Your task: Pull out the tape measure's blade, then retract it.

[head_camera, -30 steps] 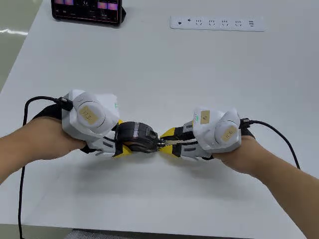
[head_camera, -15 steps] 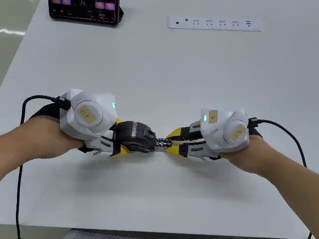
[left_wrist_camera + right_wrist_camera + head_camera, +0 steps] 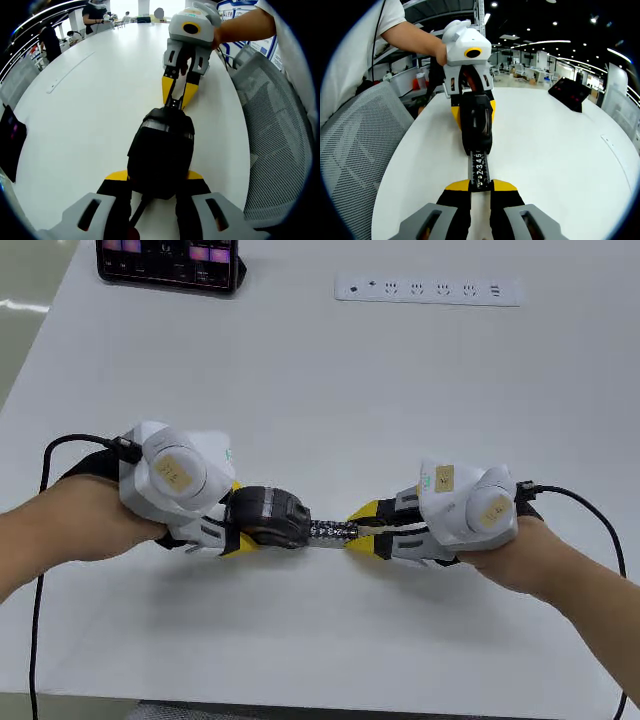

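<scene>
Above the table [image 3: 300, 370], left gripper [image 3: 241, 533] clamped on tape measure [image 3: 268, 516], right gripper [image 3: 364, 530] pinching blade [image 3: 330, 532], blade longer than before.

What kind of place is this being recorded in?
Probably an open-plan office or lab: a long white table with a power strip on it, a mesh office chair beside it, and more desks in the background.

On the counter [image 3: 330, 400], my left claw [image 3: 242, 518] grips the tape measure [image 3: 270, 516] from the left. Its blade [image 3: 332, 532] runs right into my right claw [image 3: 362, 529], which is pinched on the tip. Far behind lie a tablet [image 3: 168, 260] (back left) and a power strip [image 3: 427, 289].
</scene>
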Demonstrator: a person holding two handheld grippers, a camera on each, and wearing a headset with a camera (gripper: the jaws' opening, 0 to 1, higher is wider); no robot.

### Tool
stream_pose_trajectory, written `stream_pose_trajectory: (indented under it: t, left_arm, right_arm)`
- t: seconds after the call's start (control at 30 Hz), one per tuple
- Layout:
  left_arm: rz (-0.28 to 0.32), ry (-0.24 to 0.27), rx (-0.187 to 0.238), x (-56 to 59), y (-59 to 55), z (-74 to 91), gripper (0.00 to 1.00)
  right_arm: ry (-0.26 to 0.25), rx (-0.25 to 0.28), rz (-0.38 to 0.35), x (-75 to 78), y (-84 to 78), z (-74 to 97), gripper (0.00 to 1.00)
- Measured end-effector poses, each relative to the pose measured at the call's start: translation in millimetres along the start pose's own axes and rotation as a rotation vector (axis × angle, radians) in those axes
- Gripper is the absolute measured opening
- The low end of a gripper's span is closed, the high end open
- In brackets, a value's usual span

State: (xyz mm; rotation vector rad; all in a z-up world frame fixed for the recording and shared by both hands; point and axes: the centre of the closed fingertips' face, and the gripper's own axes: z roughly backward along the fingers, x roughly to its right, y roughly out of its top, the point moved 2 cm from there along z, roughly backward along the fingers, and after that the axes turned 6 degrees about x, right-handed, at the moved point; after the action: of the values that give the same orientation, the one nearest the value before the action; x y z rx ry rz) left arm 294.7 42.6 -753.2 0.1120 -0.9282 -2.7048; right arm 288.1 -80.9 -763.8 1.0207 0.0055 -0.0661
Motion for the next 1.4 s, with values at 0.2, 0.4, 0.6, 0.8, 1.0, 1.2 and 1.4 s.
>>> stream_pose_trajectory:
  t: [0.2,0.4,0.6,0.8,1.0,1.2,1.4]
  left_arm:
    - [0.0,0.0,-0.001,0.0,0.3,-0.1,0.29]
    - [-0.001,0.002,-0.002,0.1,0.5,-0.2,0.29]
    - [-0.002,0.003,-0.003,0.6,0.4,-0.1,0.29]
    - [-0.003,0.003,-0.007,0.7,0.1,0.0,0.29]
    - [-0.003,0.005,-0.007,0.7,0.2,-0.1,0.29]
    - [-0.003,0.005,-0.008,0.7,0.3,-0.4,0.29]
    - [0.0,0.005,-0.007,0.7,0.5,-0.5,0.29]
  right_arm:
    - [-0.004,-0.005,-0.003,0.1,-2.3,4.5,0.1]
    - [-0.009,-0.012,-0.002,0.3,-5.2,9.9,0.1]
    - [-0.014,-0.021,0.001,0.7,-8.4,15.5,0.1]
    - [-0.018,-0.033,0.004,1.3,-12.0,21.0,0.1]
    - [-0.026,-0.042,0.005,2.2,-16.1,28.1,0.1]
    - [-0.033,-0.05,0.003,2.7,-20.2,34.1,0.1]
    - [-0.04,-0.059,0.002,3.5,-24.2,40.3,0.1]
